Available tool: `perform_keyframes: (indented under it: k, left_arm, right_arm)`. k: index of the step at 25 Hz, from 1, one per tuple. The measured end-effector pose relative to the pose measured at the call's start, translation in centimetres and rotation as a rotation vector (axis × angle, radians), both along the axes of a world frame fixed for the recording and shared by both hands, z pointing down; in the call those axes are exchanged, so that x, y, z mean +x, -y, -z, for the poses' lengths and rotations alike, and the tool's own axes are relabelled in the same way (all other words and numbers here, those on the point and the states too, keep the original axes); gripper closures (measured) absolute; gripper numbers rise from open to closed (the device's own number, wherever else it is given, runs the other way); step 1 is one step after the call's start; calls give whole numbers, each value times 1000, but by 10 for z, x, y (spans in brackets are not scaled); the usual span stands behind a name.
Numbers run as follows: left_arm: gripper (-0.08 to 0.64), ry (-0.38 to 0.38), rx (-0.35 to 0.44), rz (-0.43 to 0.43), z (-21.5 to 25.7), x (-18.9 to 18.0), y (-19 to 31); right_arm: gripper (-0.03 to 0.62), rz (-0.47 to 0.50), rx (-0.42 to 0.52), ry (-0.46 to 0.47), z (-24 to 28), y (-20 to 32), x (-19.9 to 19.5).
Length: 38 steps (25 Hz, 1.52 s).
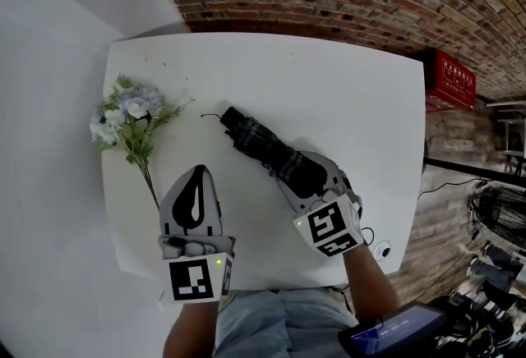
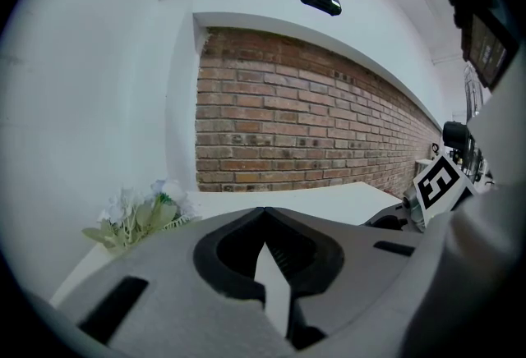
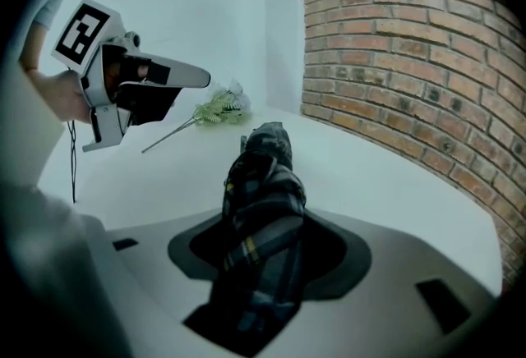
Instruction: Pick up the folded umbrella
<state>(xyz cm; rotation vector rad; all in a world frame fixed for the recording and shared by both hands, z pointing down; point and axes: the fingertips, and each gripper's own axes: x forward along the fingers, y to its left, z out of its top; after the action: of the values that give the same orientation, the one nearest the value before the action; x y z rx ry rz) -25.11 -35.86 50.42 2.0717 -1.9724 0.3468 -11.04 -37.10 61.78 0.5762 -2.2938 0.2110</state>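
Note:
The folded umbrella (image 1: 255,139), dark plaid with a cord loop at its far end, lies diagonally on the white table (image 1: 337,85). My right gripper (image 1: 306,176) holds its near end, with the jaws closed around it. In the right gripper view the umbrella (image 3: 263,176) fills the hollow between the jaws of the right gripper (image 3: 265,218) and sticks out toward the brick wall. My left gripper (image 1: 197,174) hovers over the table's near left part, jaws together and empty; the left gripper (image 2: 263,213) shows only bare table through its hollow.
A bunch of pale artificial flowers (image 1: 127,114) lies at the table's left edge, stem pointing toward the left gripper. A brick wall runs behind the table. A red box (image 1: 450,79) stands off the far right corner. Cables and gear sit on the floor at the right.

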Motion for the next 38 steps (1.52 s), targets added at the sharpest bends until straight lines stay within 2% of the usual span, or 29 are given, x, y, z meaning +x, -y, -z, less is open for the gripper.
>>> perform_keyframes:
  k: [10, 19, 38]
  left_arm:
    - [554, 5, 15, 3, 9, 0, -2]
    - [554, 14, 20, -2, 15, 1, -5]
    - [554, 30, 70, -22, 46, 13, -11]
  right_arm:
    - [396, -49, 18, 12, 5, 1, 1]
    - [403, -103, 23, 79, 15, 1, 0]
    - [402, -146, 110, 186, 76, 4, 1]
